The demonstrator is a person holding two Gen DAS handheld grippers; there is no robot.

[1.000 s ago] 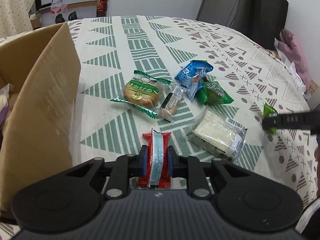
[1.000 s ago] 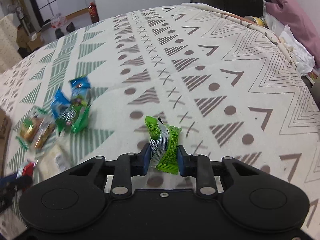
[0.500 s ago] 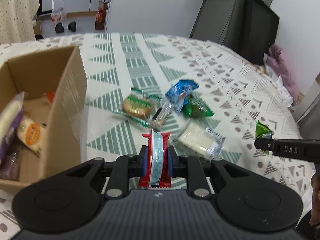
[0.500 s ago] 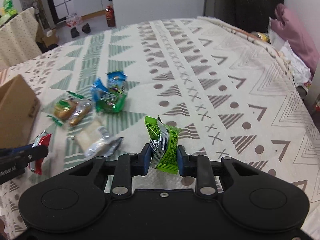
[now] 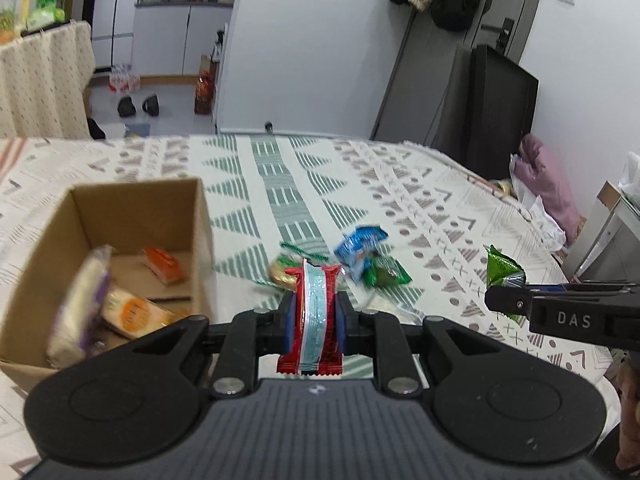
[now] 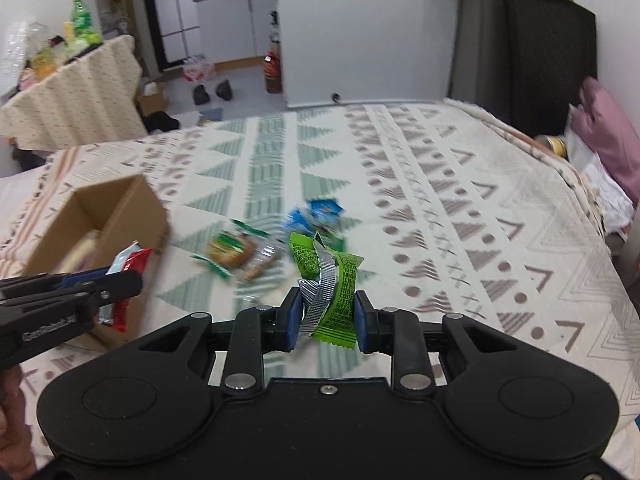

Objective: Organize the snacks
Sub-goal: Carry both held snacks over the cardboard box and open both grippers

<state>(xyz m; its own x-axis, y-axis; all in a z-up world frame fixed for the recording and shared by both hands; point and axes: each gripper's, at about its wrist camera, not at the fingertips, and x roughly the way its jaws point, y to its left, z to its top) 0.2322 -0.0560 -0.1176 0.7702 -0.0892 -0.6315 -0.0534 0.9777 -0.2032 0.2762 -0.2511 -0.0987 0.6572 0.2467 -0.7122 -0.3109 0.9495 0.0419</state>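
Note:
My left gripper is shut on a red snack packet with a pale blue stripe, held upright above the table. An open cardboard box lies to its left with several snacks inside. My right gripper is shut on a green snack packet with a silver seam, also lifted off the cloth. In the left wrist view the right gripper enters from the right with the green packet. The right wrist view shows the left gripper with the red packet beside the box.
Several snacks stay on the patterned tablecloth to the right of the box: a blue packet, a green packet and a round pastry. A pink bundle lies past the table's right edge.
Both grippers have risen well above the table with their packets still clamped. The views now tilt up, so the box's inside and the room behind are in sight.

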